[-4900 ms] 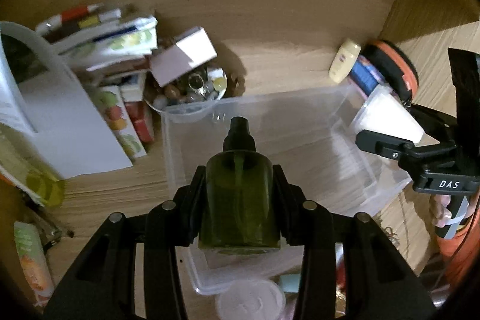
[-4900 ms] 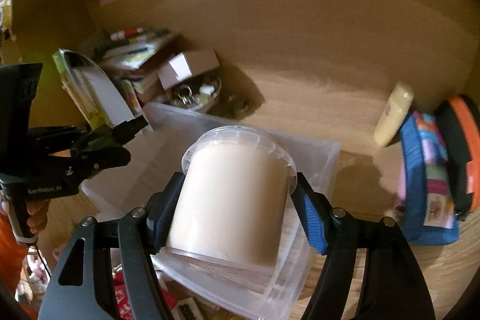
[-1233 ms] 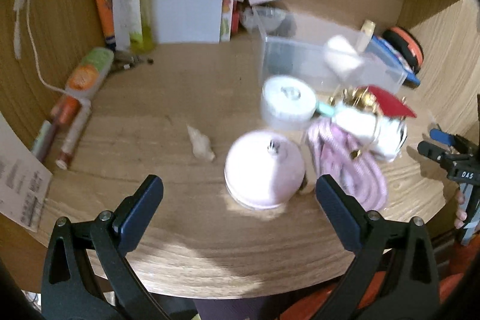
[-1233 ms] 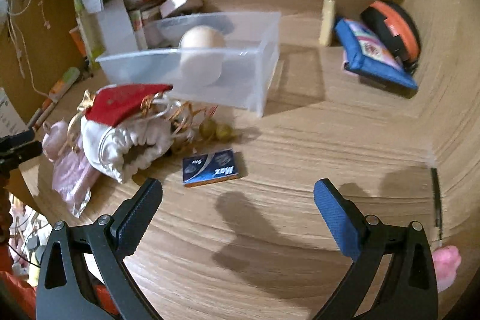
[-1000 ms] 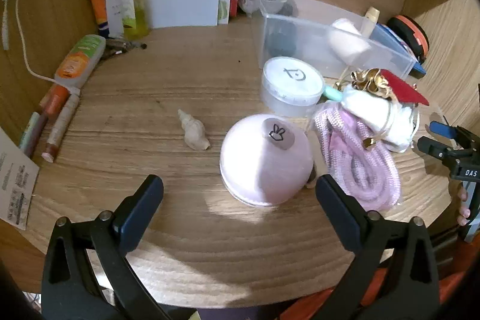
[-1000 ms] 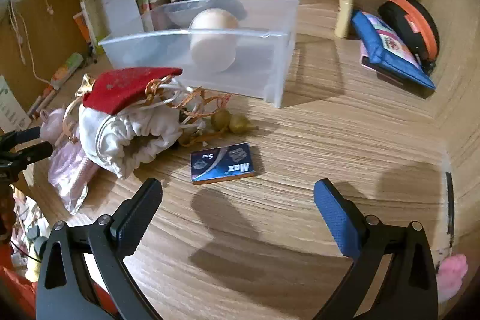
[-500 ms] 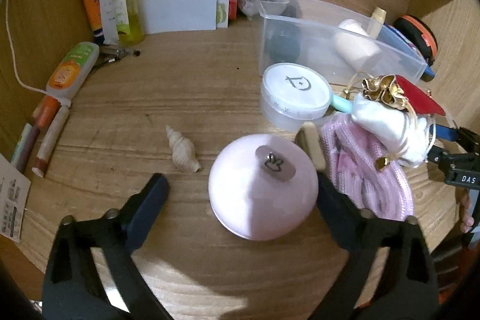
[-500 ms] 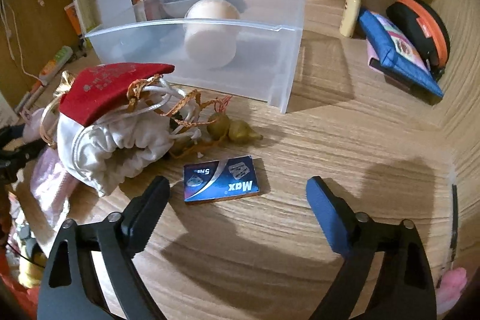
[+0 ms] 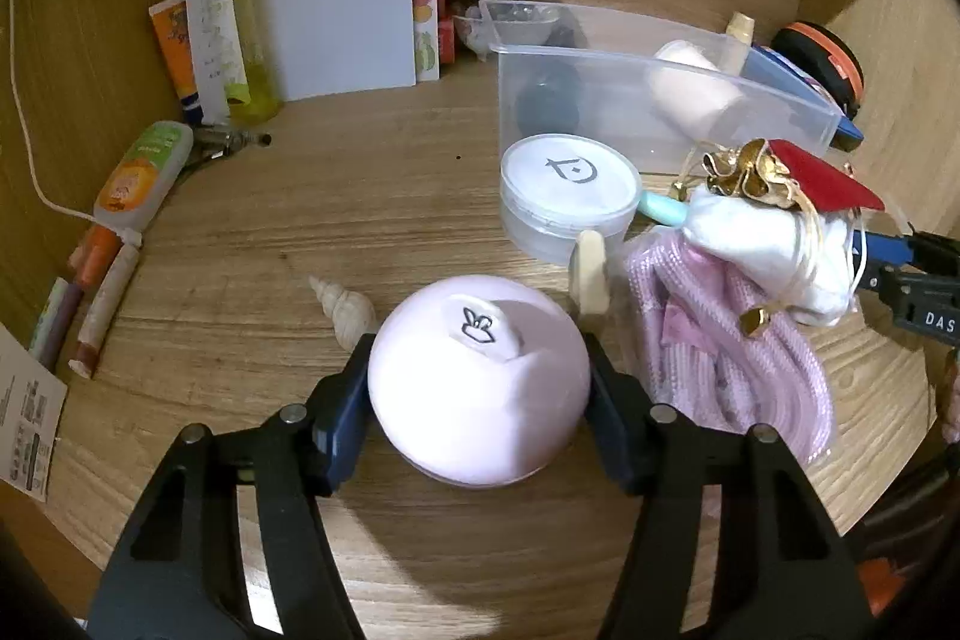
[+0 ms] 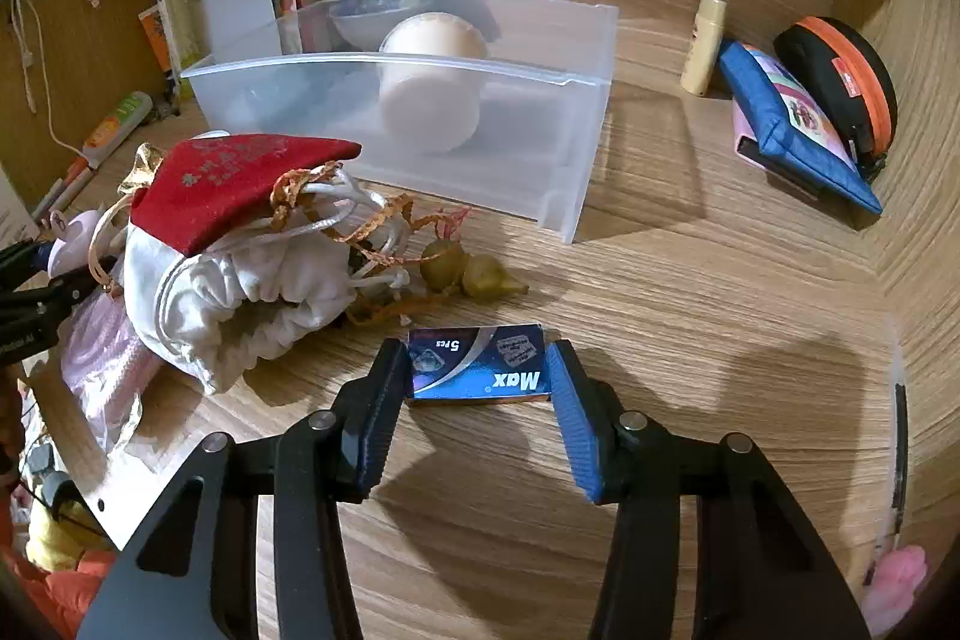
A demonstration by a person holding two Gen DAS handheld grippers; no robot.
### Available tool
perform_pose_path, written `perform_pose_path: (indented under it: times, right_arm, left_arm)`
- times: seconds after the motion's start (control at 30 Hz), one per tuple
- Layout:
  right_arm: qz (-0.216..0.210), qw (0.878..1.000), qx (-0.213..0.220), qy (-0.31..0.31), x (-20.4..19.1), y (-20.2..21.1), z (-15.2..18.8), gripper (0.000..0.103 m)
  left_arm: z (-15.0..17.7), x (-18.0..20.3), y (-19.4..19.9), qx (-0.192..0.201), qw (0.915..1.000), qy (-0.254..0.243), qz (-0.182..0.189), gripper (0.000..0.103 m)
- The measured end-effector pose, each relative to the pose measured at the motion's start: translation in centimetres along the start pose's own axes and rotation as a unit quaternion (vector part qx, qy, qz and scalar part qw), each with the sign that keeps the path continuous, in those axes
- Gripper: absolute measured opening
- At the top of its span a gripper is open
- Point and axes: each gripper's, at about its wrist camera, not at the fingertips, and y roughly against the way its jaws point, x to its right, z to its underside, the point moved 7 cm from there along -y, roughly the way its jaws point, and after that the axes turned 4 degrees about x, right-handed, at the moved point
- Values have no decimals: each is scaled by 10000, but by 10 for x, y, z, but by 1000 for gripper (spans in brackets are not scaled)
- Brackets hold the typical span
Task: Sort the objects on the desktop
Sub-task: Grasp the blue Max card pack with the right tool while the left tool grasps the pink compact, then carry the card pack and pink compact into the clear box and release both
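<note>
A pink domed round case point(image 9: 480, 412) with a bunny mark sits on the wooden desk. My left gripper point(image 9: 478, 370) is closing around it, and both pads touch its sides. A flat blue box point(image 10: 474, 370) marked "Max" lies on the desk. My right gripper point(image 10: 477, 358) is closing on it, with a pad against each short end. Behind stands a clear plastic bin point(image 10: 540, 148) holding a cream jar point(image 10: 432, 100) and a dark bottle point(image 9: 546, 103).
A white-lidded tub point(image 9: 567, 196), a seashell point(image 9: 345, 310), a pink cord point(image 9: 720, 340) and a white pouch with red cloth point(image 10: 240, 268) crowd the middle. Tubes and pens point(image 9: 138, 172) line the left wall. A blue pouch point(image 10: 792, 118) and an orange-rimmed case point(image 10: 840, 82) lie at the right.
Both grippers have gone from wide open to closed in: the left now has the pink case between its pads, the right the blue box. Both views have drawn slightly closer to these things.
</note>
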Motion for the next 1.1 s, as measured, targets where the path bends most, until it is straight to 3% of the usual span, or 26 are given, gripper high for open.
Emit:
perform_pose_path:
  times: [0.53,0.87,1.1]
  right_arm:
    - [-226,9952,288,-909,36,30,-6,44]
    - [-170,9943,734,-754,39,63,-40,44]
    - [-64,9943,950,-478,36,76,-67,44]
  left_arm:
    - [-5,-18,30,287,9990,308,169,62]
    - [-48,-25,55,656,9969,357,249,62]
    - [-86,-18,67,948,9950,85,303,63]
